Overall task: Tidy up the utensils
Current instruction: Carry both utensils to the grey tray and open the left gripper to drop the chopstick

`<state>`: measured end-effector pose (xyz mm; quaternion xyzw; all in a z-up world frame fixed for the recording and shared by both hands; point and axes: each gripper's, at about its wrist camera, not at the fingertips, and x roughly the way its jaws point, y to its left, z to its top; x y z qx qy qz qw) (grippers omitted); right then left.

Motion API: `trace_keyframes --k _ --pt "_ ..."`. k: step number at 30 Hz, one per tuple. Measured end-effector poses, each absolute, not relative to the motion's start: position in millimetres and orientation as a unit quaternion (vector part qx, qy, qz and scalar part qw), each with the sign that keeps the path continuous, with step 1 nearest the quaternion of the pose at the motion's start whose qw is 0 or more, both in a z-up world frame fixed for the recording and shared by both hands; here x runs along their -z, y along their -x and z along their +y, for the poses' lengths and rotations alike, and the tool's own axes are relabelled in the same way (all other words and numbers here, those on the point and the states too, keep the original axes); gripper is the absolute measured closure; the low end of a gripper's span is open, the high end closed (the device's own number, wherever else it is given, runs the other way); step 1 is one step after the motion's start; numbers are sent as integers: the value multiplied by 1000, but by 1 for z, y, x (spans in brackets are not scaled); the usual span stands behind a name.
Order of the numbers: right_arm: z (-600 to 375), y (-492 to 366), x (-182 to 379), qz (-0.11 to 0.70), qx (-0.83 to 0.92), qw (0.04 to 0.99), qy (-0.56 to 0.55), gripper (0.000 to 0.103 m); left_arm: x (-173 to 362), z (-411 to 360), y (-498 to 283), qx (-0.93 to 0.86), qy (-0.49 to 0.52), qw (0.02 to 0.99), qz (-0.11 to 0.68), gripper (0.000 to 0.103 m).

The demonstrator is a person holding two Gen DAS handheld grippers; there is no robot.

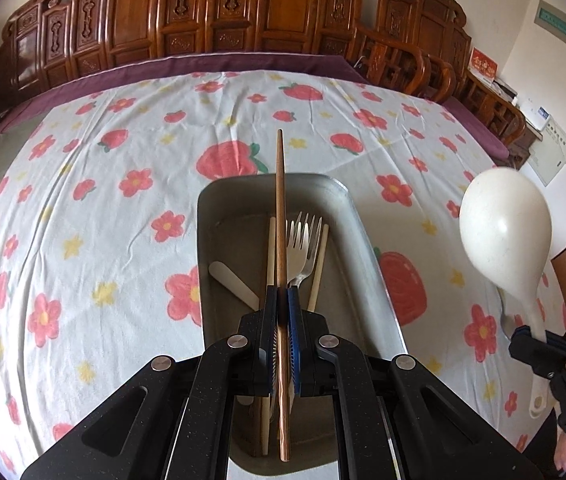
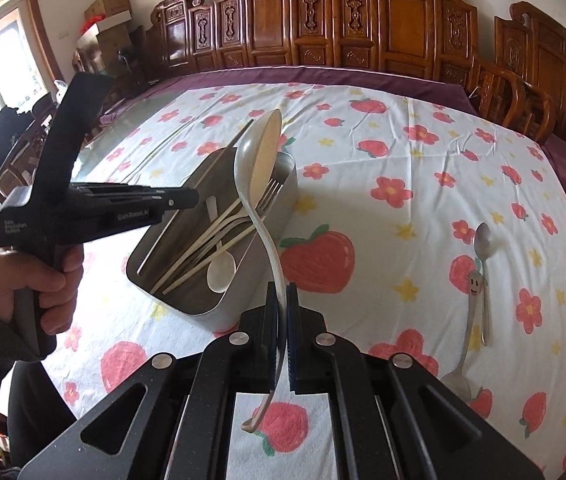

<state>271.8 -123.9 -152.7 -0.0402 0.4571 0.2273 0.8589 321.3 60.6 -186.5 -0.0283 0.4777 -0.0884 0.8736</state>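
Observation:
My left gripper is shut on a brown wooden chopstick, which hangs lengthwise over a metal tray. In the tray lie forks, pale chopsticks and a cream knife. My right gripper is shut on the handle of a large cream spoon, whose bowl points up and away, just right of the tray. The left wrist view shows that spoon and the right gripper at the right edge. A hand holds the left gripper over the tray's left side.
Two metal spoons lie on the flowered tablecloth to the right of the tray; one has a smiley face on its handle. Carved wooden chairs line the far and right sides of the table.

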Motion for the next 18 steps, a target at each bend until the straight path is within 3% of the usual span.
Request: trace_keyframes --k 18 --pt "-116 -284 161 463 -228 856 37 98 212 57 -317 90 18 862 499 97"
